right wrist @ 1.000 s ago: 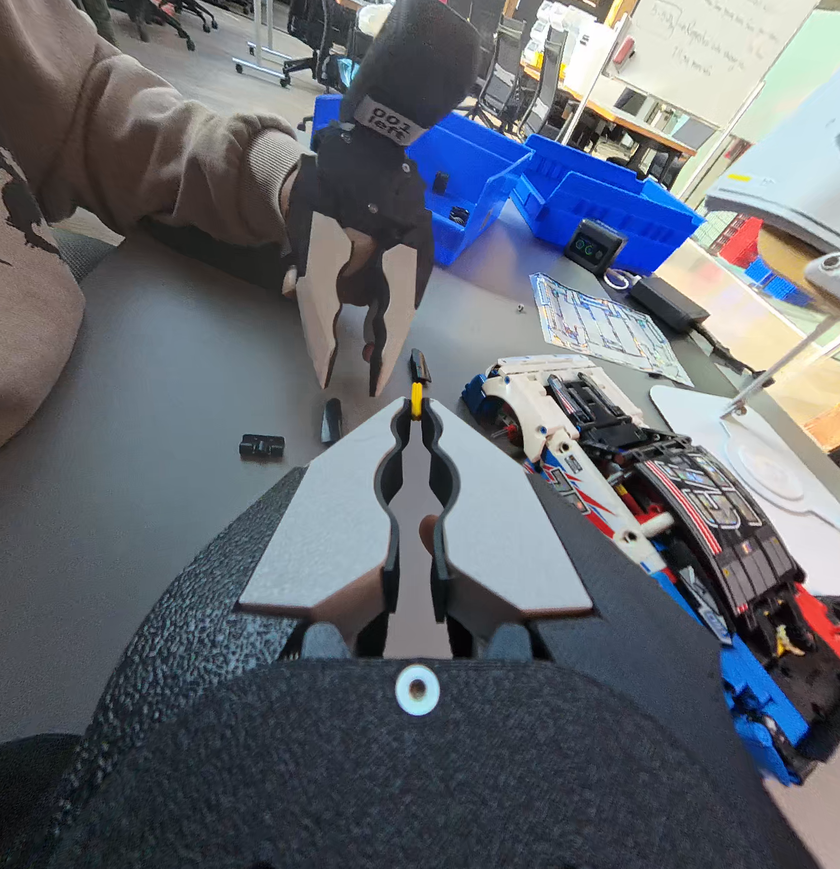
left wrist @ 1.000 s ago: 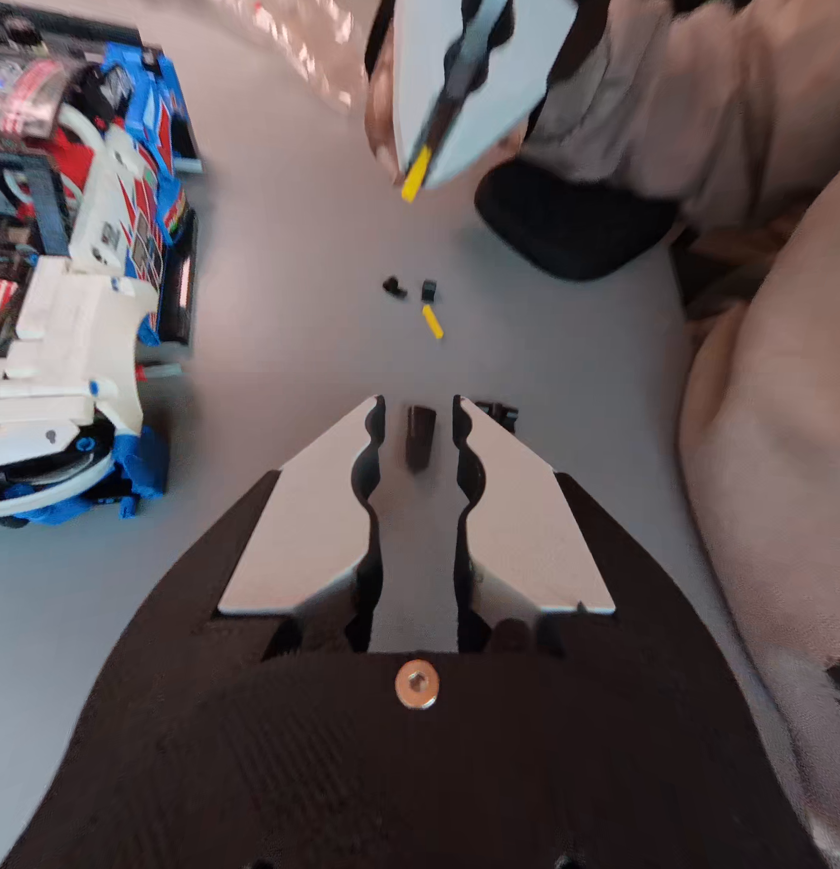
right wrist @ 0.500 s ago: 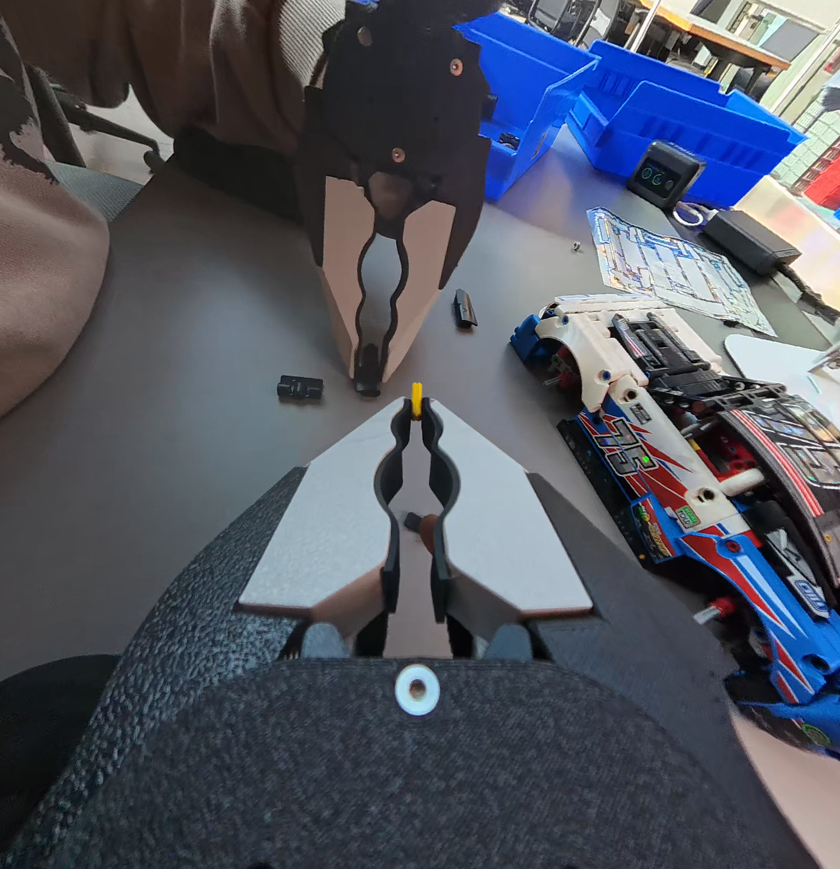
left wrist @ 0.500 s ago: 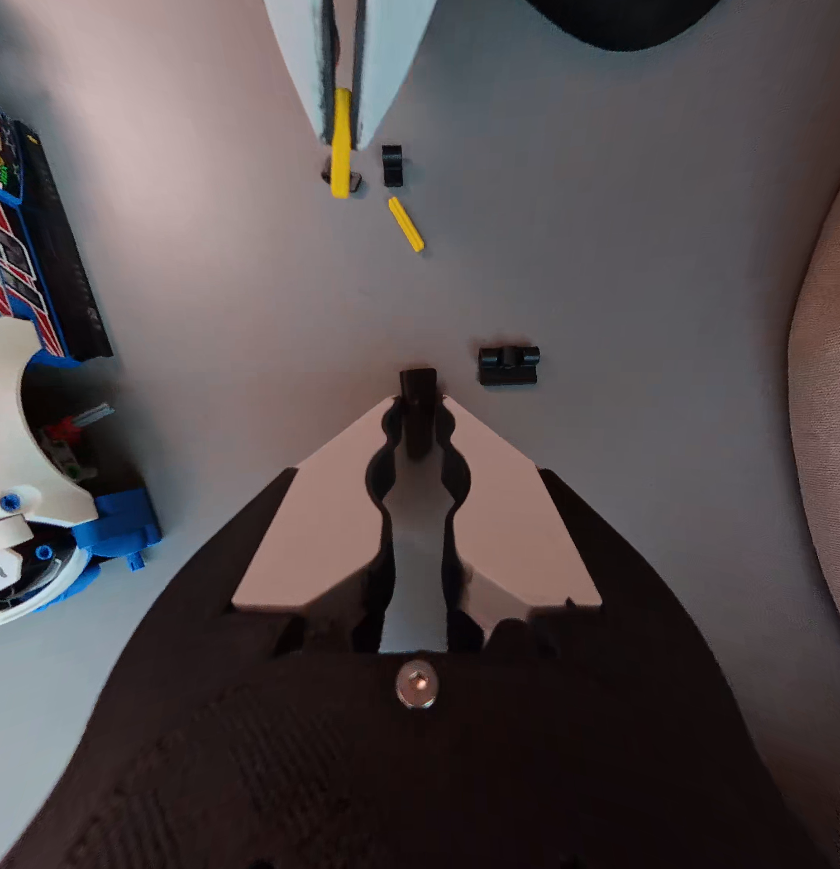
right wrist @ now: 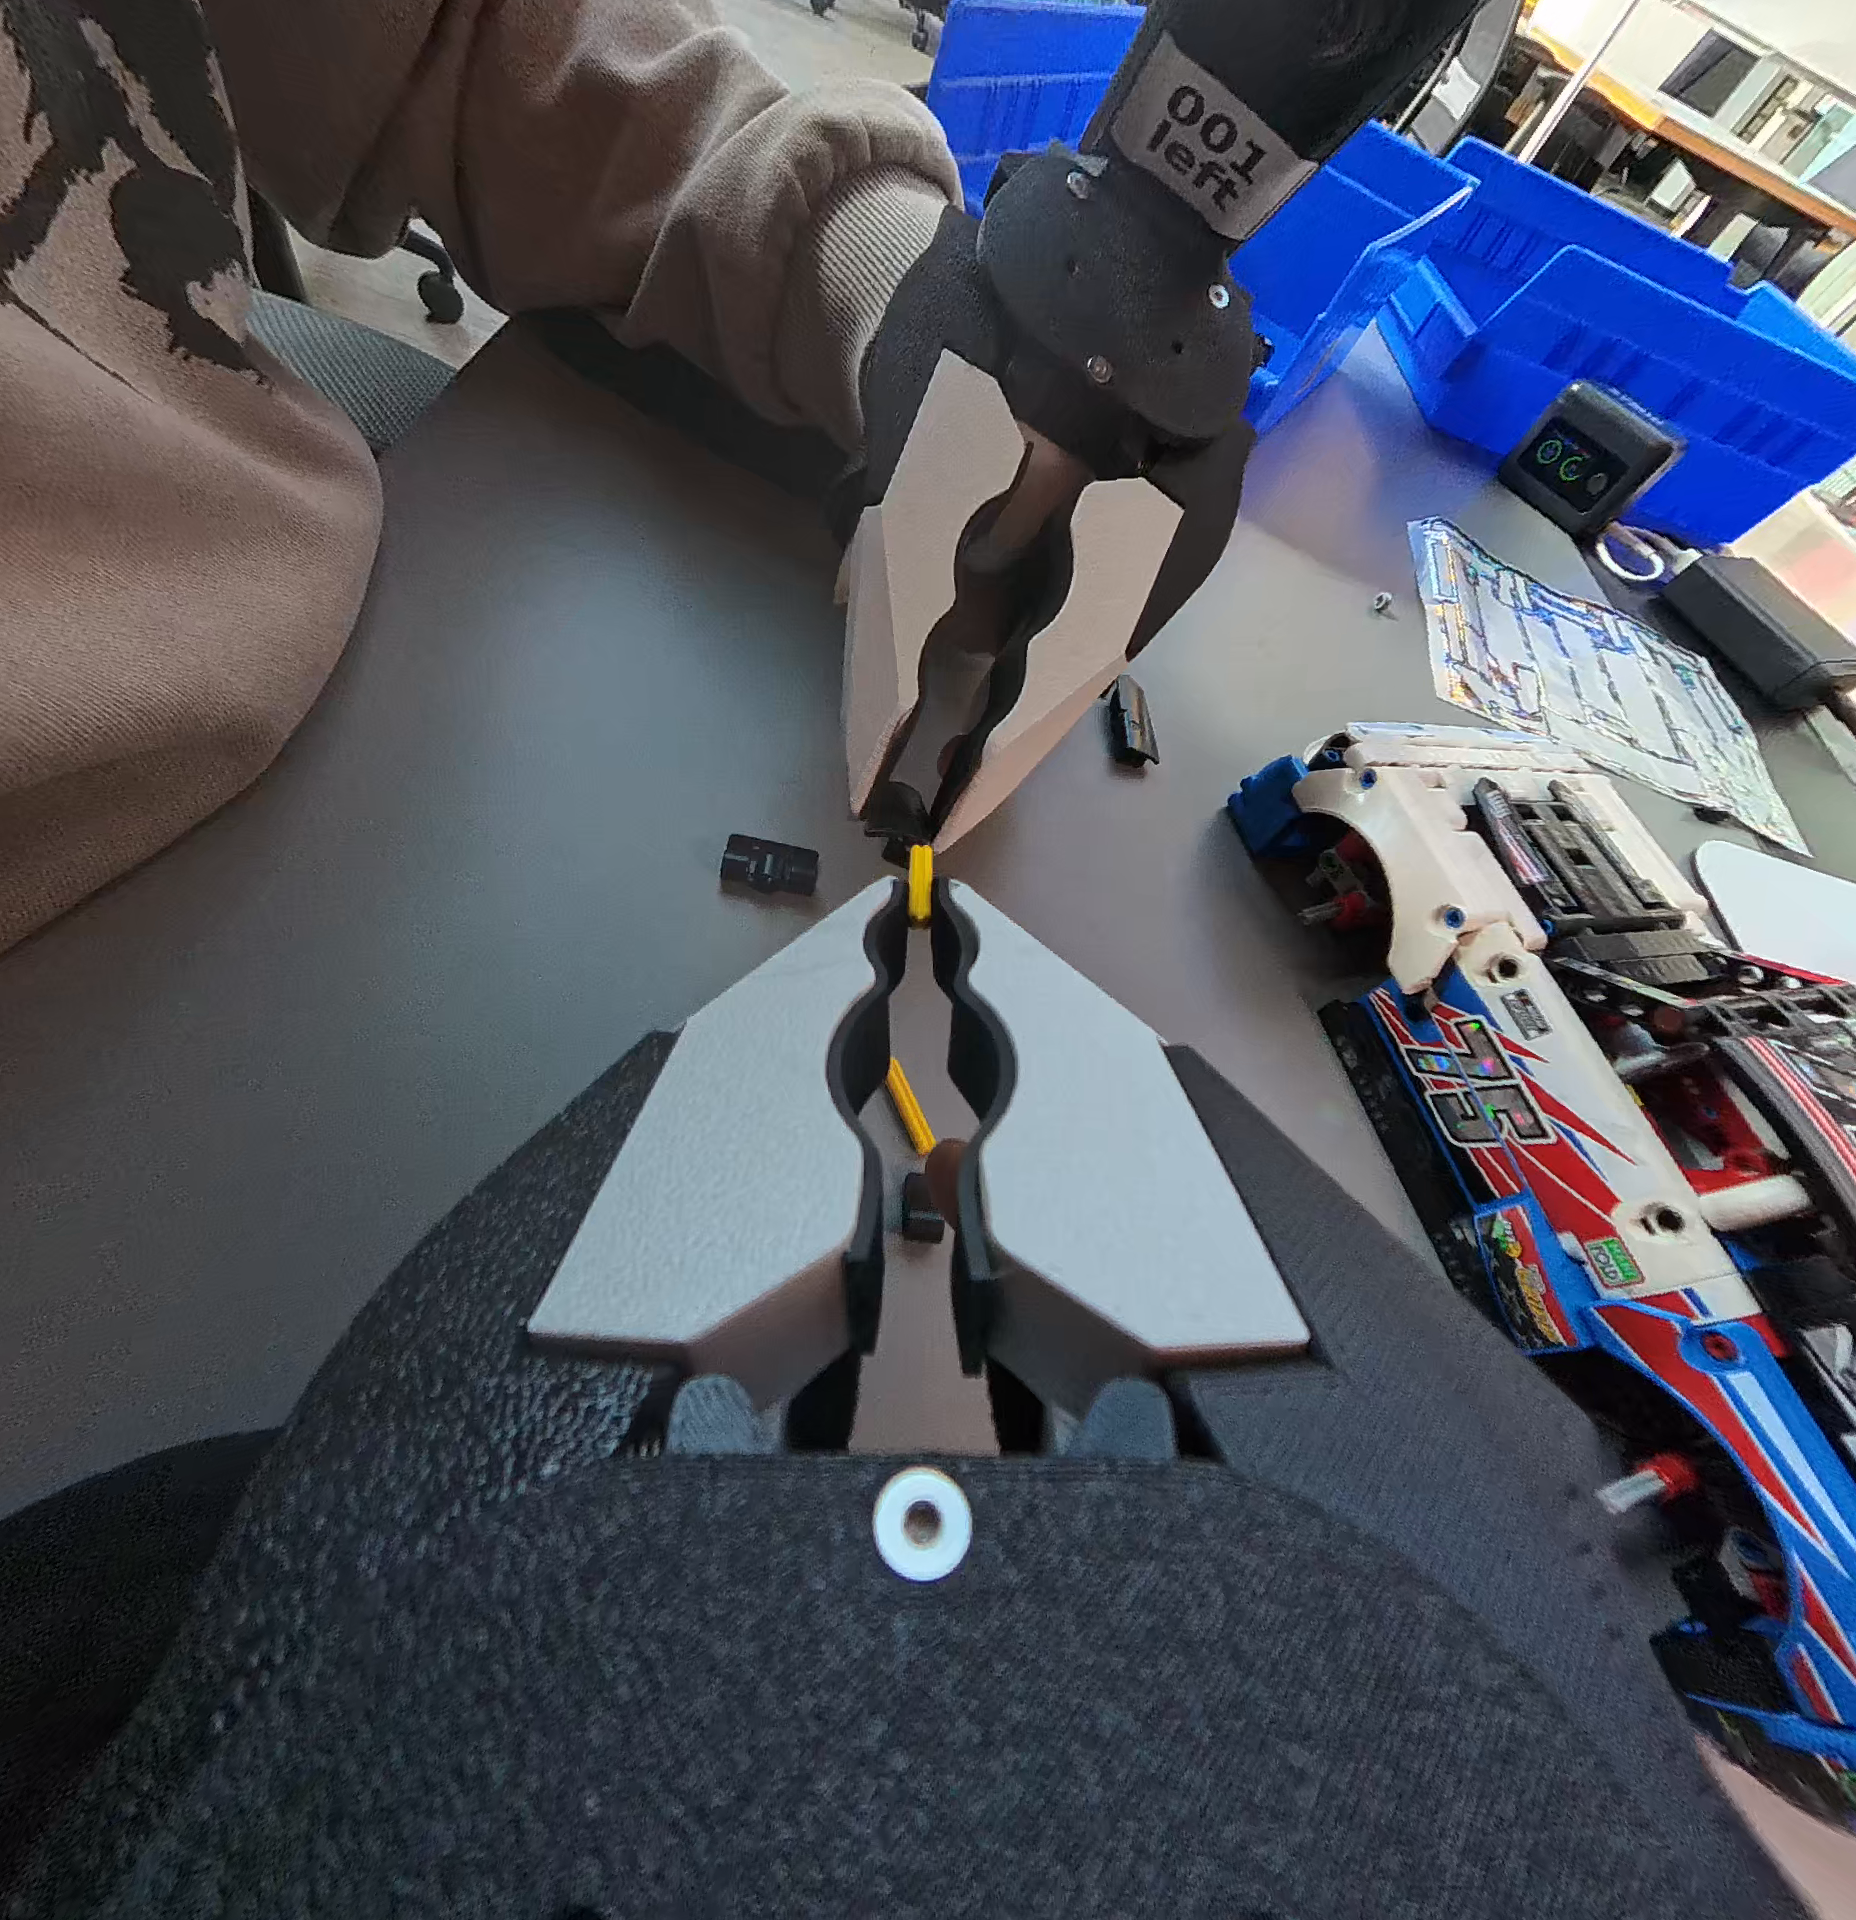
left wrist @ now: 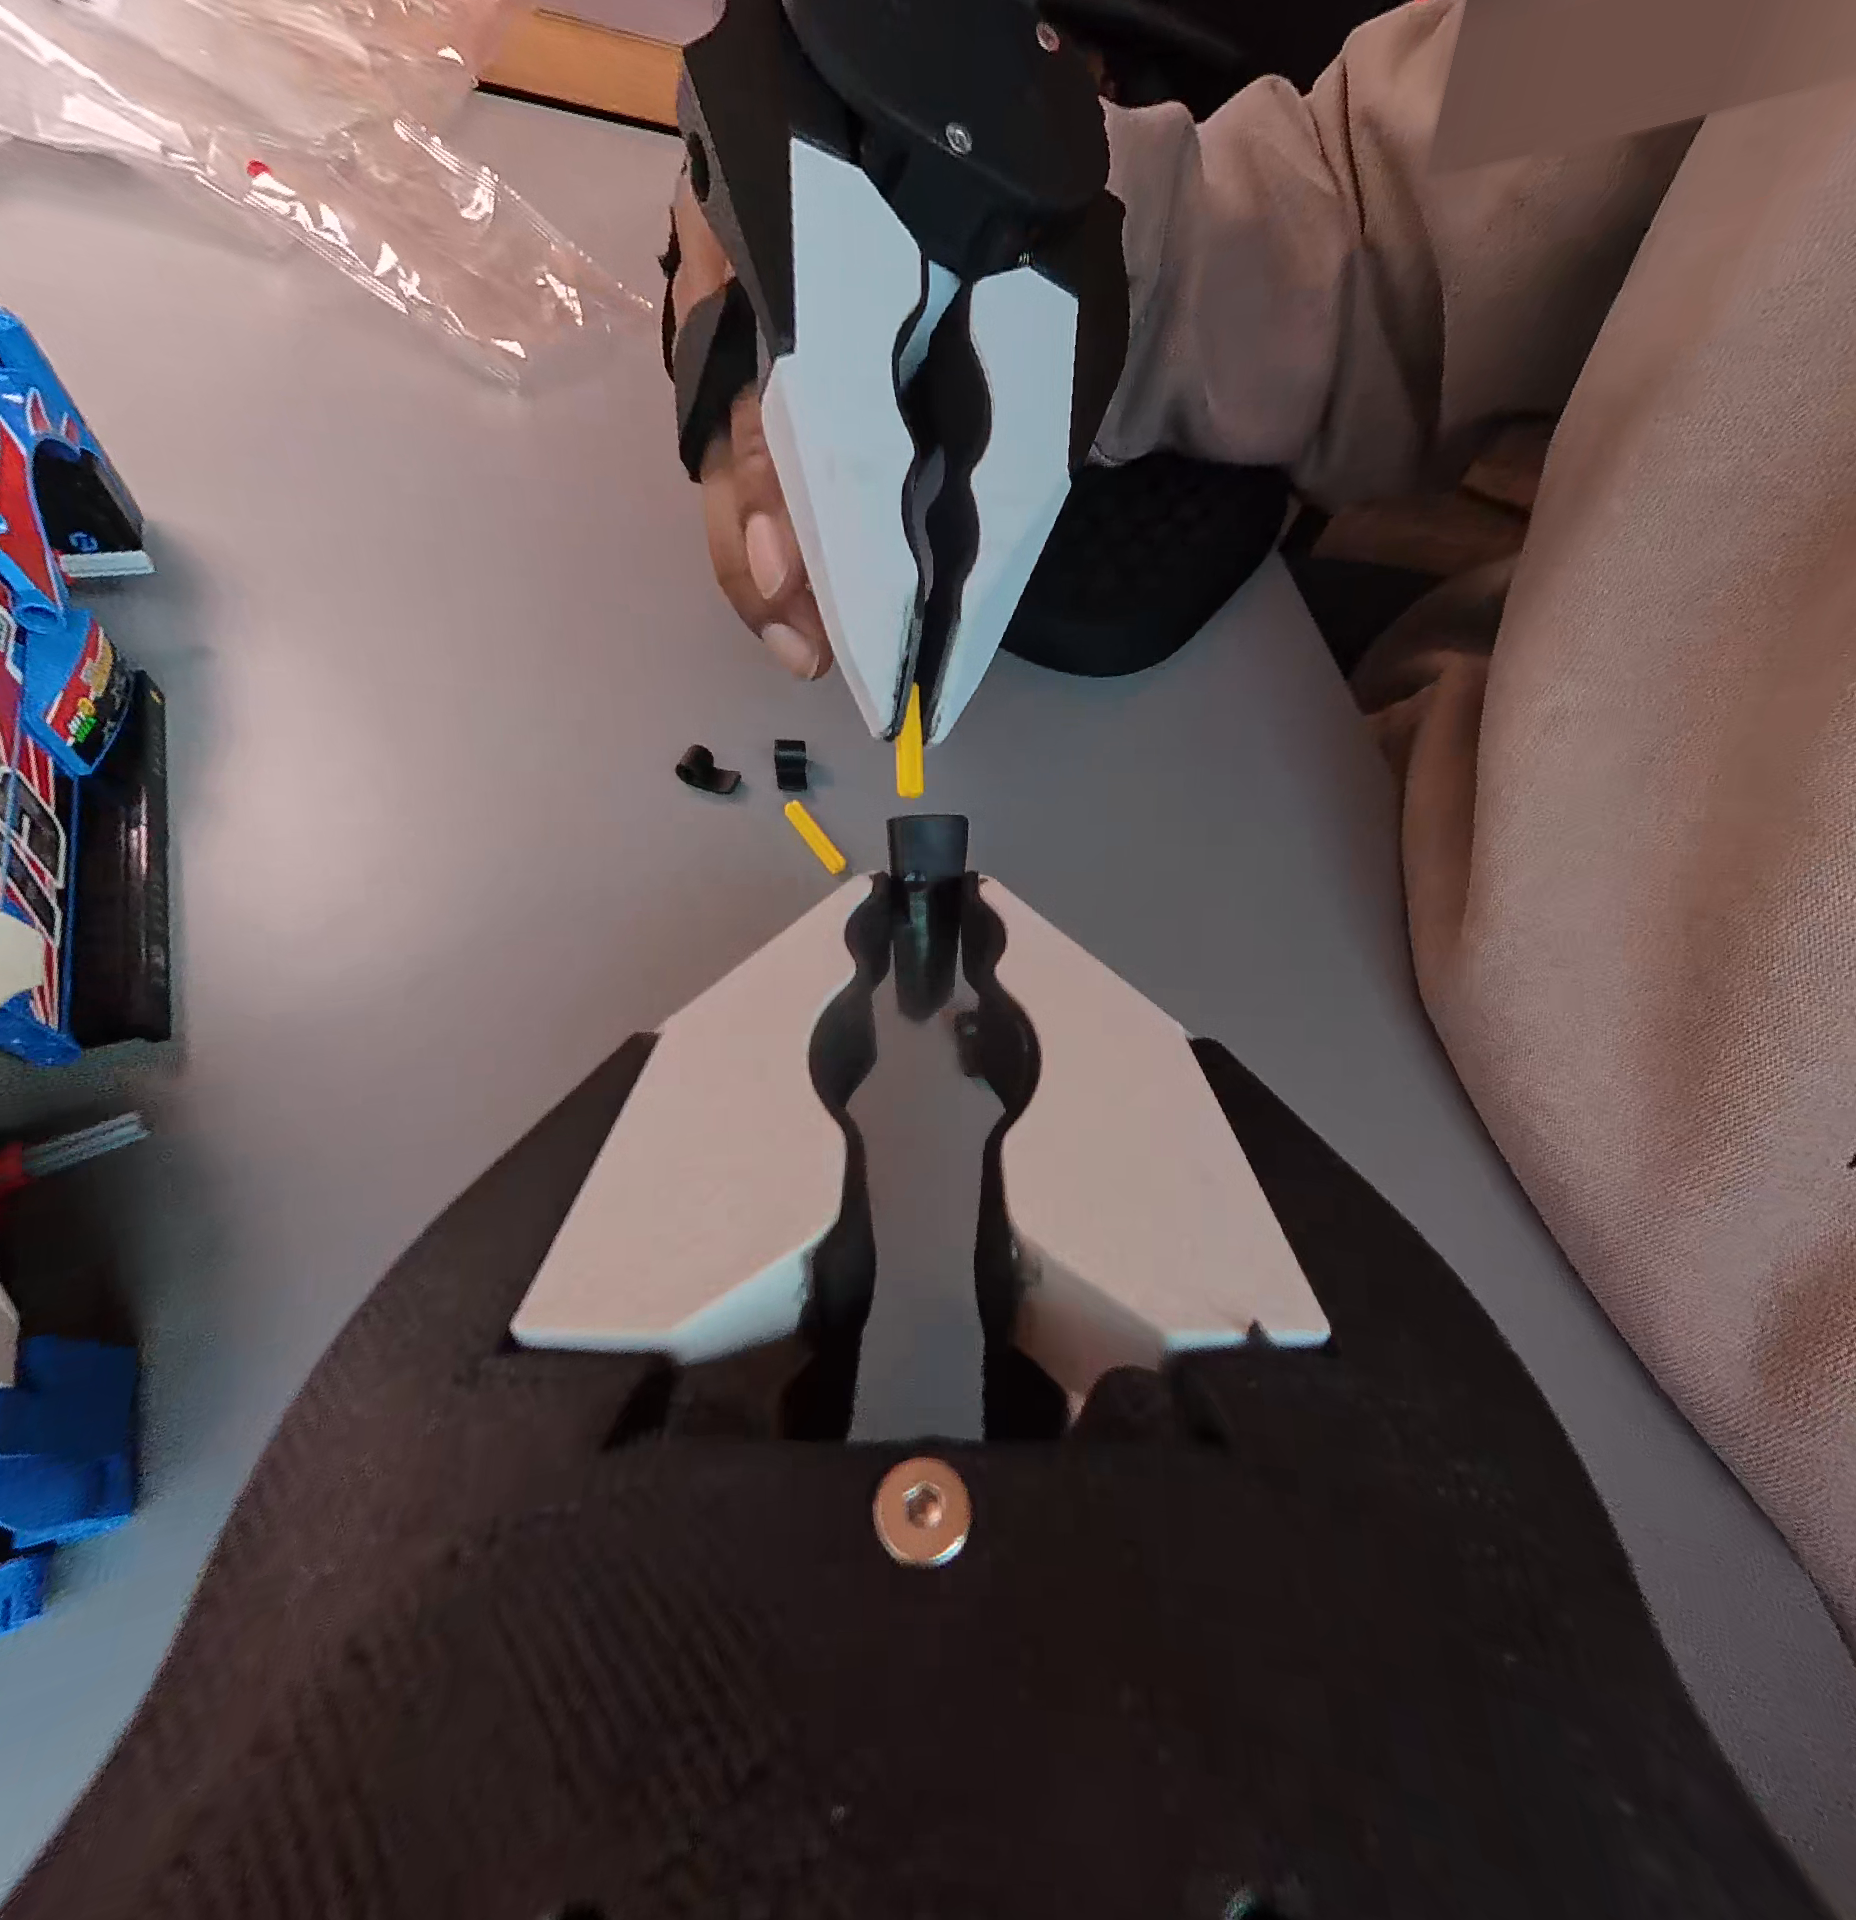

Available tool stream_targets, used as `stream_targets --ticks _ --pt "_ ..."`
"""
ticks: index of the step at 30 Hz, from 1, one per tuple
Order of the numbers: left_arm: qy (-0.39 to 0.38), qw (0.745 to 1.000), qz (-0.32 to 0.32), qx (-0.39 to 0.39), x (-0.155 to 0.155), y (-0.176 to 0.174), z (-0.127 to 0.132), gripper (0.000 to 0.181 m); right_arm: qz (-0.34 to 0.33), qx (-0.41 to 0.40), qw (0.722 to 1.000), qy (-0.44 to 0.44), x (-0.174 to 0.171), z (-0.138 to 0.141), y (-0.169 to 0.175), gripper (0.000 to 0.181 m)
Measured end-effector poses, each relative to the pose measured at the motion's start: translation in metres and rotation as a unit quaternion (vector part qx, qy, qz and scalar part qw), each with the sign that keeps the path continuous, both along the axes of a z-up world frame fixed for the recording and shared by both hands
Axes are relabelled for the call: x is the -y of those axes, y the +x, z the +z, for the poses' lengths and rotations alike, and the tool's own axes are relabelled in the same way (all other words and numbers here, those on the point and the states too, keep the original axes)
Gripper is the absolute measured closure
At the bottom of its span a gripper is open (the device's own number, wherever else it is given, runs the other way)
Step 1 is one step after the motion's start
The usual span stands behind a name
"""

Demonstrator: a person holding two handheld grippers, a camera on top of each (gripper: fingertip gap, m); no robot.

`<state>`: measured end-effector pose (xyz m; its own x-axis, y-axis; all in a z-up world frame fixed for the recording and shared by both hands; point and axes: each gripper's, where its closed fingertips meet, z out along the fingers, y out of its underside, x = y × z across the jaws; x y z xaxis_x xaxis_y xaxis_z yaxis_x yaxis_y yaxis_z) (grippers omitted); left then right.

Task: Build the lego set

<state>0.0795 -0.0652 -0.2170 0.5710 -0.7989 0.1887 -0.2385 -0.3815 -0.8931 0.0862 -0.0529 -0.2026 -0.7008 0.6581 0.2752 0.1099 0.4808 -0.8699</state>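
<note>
My left gripper point(left wrist: 924, 883) is shut on a short black connector point(left wrist: 926, 847), held above the grey table point(left wrist: 436, 623). My right gripper point(right wrist: 919, 896) is shut on a thin yellow axle point(right wrist: 919, 883). The grippers face each other tip to tip. In the left wrist view the right gripper point(left wrist: 908, 727) points the yellow axle point(left wrist: 909, 764) at the connector's open end, with a small gap. In the right wrist view the left gripper point(right wrist: 908, 821) holds the connector point(right wrist: 896, 812) right by the axle's tip. The lego race car point(right wrist: 1578, 1039) lies to the side.
Loose on the table lie a second yellow axle point(left wrist: 815, 836), a black bush point(left wrist: 790, 764), a black clip point(left wrist: 708, 771) and two black connectors point(right wrist: 769, 864) point(right wrist: 1132, 717). Blue bins point(right wrist: 1526, 312), an instruction sheet point(right wrist: 1568, 665) and a plastic bag point(left wrist: 332, 208) lie around. The lego race car point(right wrist: 1578, 1039) is about equally far from each gripper, around 15 cm.
My left gripper closed on the black connector and lifted it off the table. The right gripper, still holding the yellow axle, now meets it tip to tip.
</note>
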Motion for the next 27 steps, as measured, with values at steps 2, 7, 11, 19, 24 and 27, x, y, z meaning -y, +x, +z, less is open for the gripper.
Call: stream_targets --ticks 2,7,11,19,24,27 --pt "-0.002 1.0 -0.005 0.002 0.002 0.002 0.0 0.17 0.003 0.005 1.0 0.004 0.002 -0.003 0.0 0.179" --pt "-0.008 1.0 -0.008 -0.004 0.003 0.003 -0.003 0.17 0.004 0.012 1.0 0.008 0.004 -0.007 0.0 0.179" --pt "-0.006 1.0 -0.004 -0.026 0.003 0.004 -0.007 0.17 0.001 0.025 0.999 0.023 0.004 -0.011 0.0 0.18" --pt "-0.034 0.999 -0.024 -0.033 0.01 0.009 -0.014 0.171 0.032 0.001 0.995 0.089 0.012 -0.018 0.006 0.18" --pt "-0.065 0.996 -0.056 -0.032 0.016 0.013 -0.019 0.171 0.048 -0.017 0.989 0.14 0.017 -0.022 0.009 0.18" --pt "-0.086 0.995 -0.053 -0.011 0.015 0.012 -0.017 0.171 0.045 -0.026 0.988 0.147 0.016 -0.02 0.009 0.18"
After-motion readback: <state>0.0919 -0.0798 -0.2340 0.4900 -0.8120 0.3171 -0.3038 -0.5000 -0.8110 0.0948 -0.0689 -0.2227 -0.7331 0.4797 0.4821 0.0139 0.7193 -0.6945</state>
